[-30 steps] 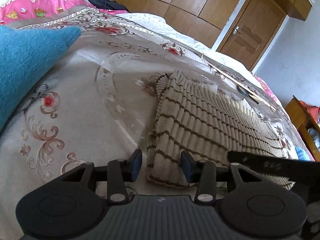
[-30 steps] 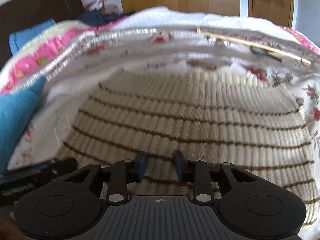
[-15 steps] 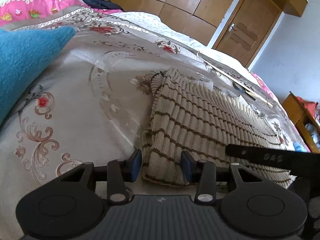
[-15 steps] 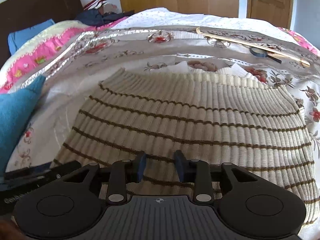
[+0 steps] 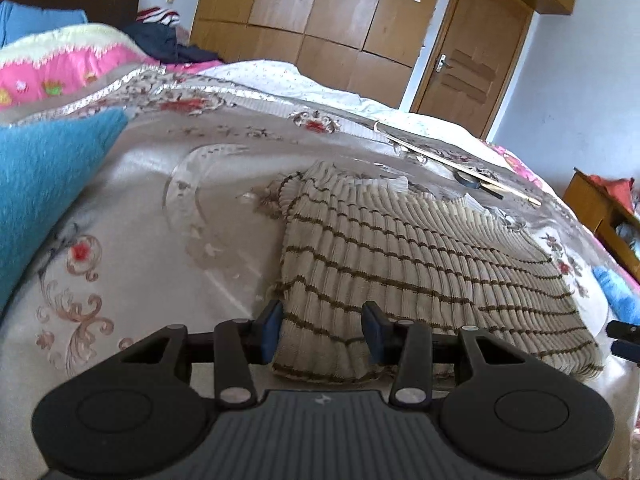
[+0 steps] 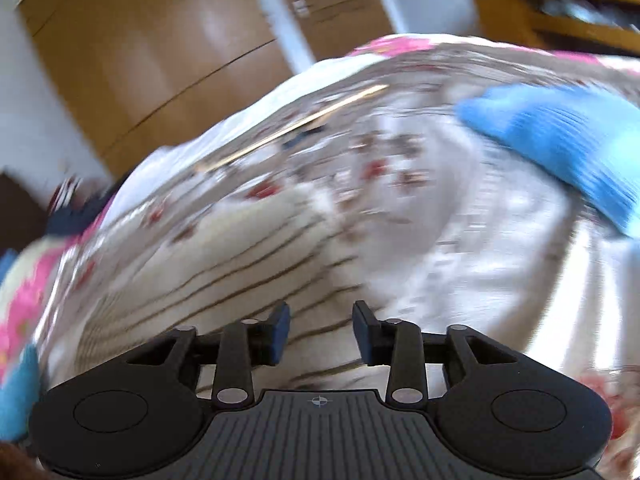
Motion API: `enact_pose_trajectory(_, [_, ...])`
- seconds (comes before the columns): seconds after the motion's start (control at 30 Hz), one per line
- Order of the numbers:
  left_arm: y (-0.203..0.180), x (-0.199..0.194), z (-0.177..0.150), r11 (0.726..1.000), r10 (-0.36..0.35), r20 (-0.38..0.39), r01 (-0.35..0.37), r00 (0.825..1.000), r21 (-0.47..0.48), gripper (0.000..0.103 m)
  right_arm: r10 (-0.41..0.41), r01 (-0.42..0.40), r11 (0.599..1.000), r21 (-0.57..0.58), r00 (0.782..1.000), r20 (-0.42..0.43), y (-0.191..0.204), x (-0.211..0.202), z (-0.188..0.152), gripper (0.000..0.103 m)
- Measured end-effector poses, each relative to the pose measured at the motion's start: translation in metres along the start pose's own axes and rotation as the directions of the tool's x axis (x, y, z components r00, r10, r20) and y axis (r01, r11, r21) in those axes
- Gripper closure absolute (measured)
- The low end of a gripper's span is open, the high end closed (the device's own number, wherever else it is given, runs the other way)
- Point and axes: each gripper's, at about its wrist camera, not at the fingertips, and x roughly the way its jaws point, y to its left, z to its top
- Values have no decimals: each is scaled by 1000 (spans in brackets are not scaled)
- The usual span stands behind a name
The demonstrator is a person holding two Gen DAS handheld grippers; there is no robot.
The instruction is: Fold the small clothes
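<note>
The cream ribbed knit sweater with thin brown stripes (image 5: 404, 264) lies spread flat on the floral satin bedspread (image 5: 132, 248), its hem at the near edge. The left gripper (image 5: 322, 332) is parted, its blue-padded fingers straddling the near left corner of the hem without closing on it. The right gripper (image 6: 320, 334) is likewise parted and empty, over the sweater's right side; that view is heavily blurred. Judged step: taking hold of the hem for a first fold. The next move calls for closing on both near corners, then carrying them toward the far collar. A blue fleece cloth (image 5: 44, 184) lies to the left. Wooden wardrobes (image 5: 320, 20) and a wooden door (image 5: 468, 52) stand beyond the bed.
</note>
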Motion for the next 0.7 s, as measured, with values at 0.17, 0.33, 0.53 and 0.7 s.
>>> enact_pose_trajectory(0.17, [-8,-3,0,999,22,25,-22,999,26,50,109,-100,985,143,993,-54,-41,27,17,62])
enact_pose_trajectory(0.33, [-25,-6,2,995,61,45,-64,997,79,50,240,-217,959,181,963,-120,-51,58,23,62])
enact_pose_trajectory(0.53, [-59,-6,10,990,59,55,-65,997,124,45,364,-321,921,220,910,-197,-55,98,30,64])
enact_pose_trajectory(0.7, [-94,12,20,985,14,45,-22,999,173,45,472,-400,856,327,863,-179,-59,122,30,64])
